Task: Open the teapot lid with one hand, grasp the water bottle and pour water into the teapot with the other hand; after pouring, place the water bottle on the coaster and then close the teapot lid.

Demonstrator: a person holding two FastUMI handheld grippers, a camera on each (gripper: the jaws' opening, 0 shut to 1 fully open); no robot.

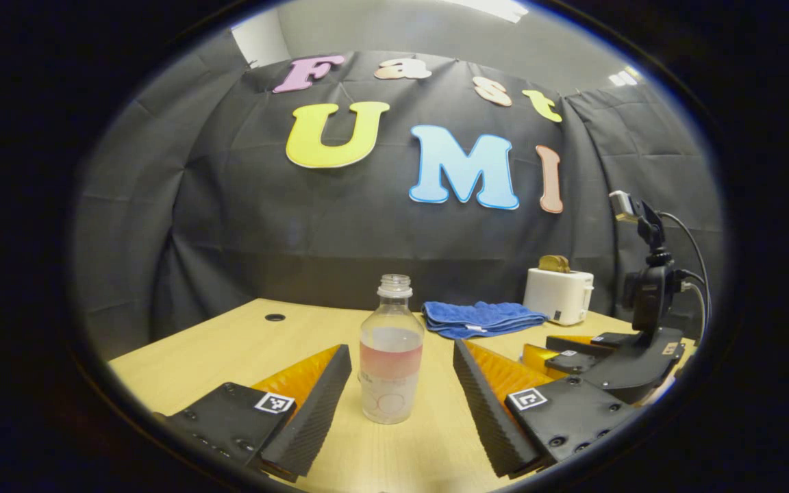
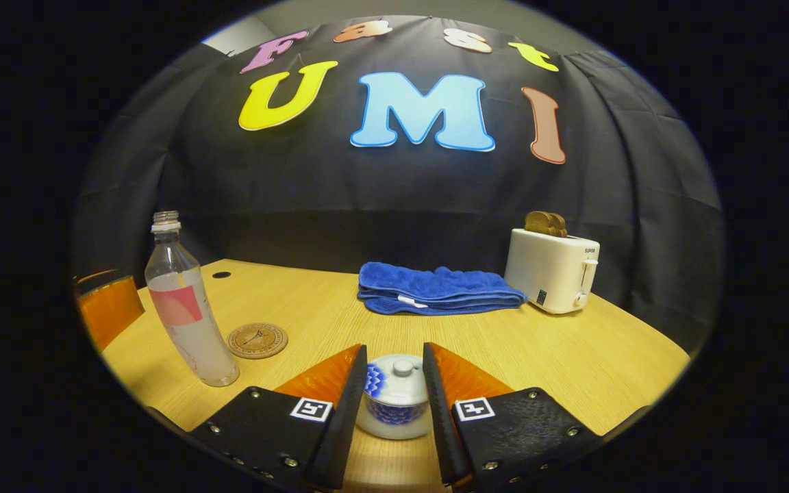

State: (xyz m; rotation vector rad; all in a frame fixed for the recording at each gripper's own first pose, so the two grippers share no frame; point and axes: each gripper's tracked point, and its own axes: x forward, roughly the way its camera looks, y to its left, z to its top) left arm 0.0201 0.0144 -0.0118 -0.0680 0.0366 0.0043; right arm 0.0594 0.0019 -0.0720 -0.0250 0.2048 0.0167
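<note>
A clear, uncapped water bottle (image 1: 392, 356) with a pink label stands upright on the wooden table (image 1: 230, 349), partly filled. My left gripper (image 1: 401, 349) is open, one finger on each side of the bottle with a gap on both sides. In the right gripper view the bottle (image 2: 182, 308) stands at the left, just beside a round cork coaster (image 2: 257, 340). A small white and blue teapot (image 2: 394, 404) with its lid (image 2: 401, 376) on sits between the fingers of my open right gripper (image 2: 394, 352). The fingers flank its sides and hide its edges.
A folded blue towel (image 2: 439, 289) lies at the back of the table, and a white toaster (image 2: 552, 270) with bread in it stands to its right. The right gripper's body and camera mount (image 1: 641, 322) show at the right of the left gripper view. A cable hole (image 1: 274, 317) is at the far left.
</note>
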